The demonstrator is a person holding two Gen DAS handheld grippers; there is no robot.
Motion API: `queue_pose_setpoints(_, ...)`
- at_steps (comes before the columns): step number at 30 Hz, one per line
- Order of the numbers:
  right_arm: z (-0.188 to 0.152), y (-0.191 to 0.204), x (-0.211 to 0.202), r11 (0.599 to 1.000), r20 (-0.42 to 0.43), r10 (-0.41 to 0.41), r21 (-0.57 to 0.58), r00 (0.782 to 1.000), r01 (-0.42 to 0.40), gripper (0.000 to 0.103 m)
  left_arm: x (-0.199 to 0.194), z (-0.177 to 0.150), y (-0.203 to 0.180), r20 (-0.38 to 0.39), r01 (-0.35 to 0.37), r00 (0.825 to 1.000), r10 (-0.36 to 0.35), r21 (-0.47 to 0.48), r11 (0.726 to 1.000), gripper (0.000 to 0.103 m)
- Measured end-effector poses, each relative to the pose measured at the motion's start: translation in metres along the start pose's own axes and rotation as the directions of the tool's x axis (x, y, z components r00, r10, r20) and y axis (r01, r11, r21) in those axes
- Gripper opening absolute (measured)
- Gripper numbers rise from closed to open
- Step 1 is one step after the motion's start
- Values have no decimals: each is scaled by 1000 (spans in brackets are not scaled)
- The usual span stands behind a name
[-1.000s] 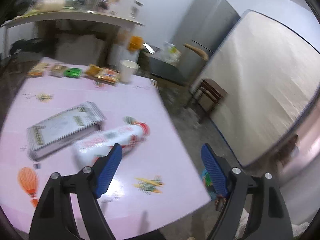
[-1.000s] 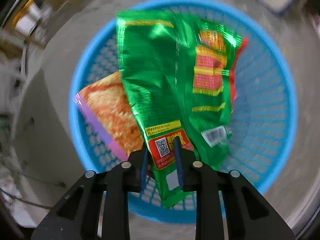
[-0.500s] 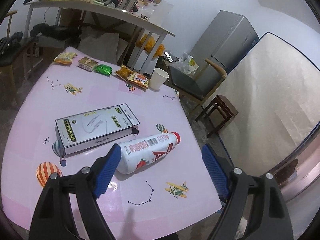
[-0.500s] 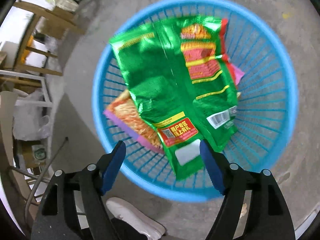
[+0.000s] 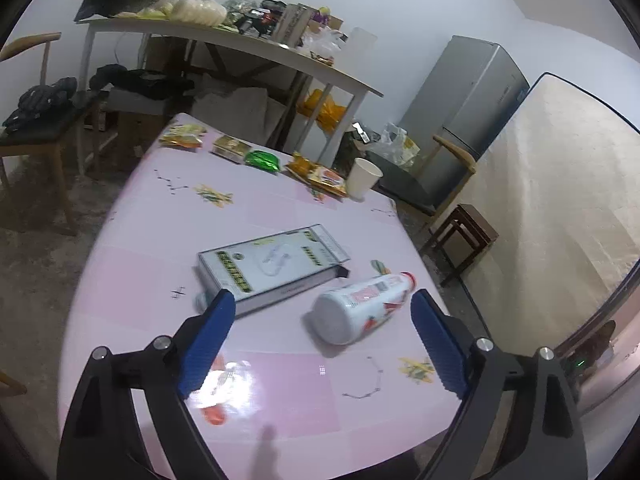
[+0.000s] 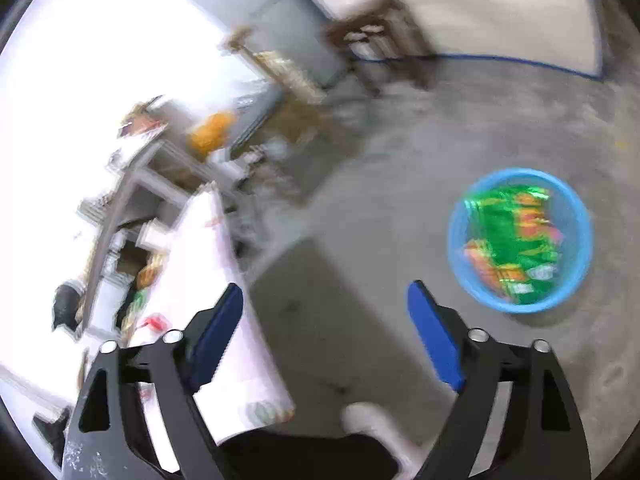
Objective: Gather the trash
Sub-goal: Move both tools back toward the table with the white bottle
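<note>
On the table [image 5: 280, 208], a bottle [image 5: 362, 306] is framed lying between the left gripper's [image 5: 320, 334] just-widened, empty jaws, cap pointing away to the right.

The left claw [image 5: 320, 320] hangs over the near end of the pink table [image 5: 132, 248], its blue-padded jaws having just spread a little wider, with the base of a white bottle [image 5: 360, 306] lying on its side seen between them, touched by neither pad. Just beside the bottle, to the left, lies a flat white box [image 5: 272, 270], one corner close to the bottle's red cap. Along the far edge sit several snack packets [image 5: 262, 160] in a row and a white paper cup [image 5: 363, 178], standing upright at the right end.
</note>
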State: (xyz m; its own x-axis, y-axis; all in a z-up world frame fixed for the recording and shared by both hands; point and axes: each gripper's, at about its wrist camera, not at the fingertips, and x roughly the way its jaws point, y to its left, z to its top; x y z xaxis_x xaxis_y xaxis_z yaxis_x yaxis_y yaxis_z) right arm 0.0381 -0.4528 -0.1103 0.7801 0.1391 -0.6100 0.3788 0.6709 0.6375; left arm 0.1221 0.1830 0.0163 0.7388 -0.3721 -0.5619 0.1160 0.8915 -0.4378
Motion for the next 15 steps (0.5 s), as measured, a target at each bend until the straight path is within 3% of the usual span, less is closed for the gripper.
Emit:
queue_pose_setpoints(5, -39, 102, 61, 989, -187, 77, -110, 979, -99, 86, 6, -11, 20, -12, -44, 999, 45, 24, 999, 88)
queue_pose_setpoints(9, -72, 186, 122, 975, -340, 150, -105, 928, -196, 86, 8, -21, 33, -34, -33, 999, 34, 20, 999, 88)
queue_pose_setpoints(13, -92, 233, 172, 978, -450, 200, 31, 871, -209, 86, 4, -26, 43, -34, -34, 999, 34, 2, 999, 88)
queue_pose_setpoints(15, -99, 254, 192, 988, -470, 151, 47, 870, -146, 86, 2, -26, 46, -32, -35, 999, 36, 5, 999, 88)
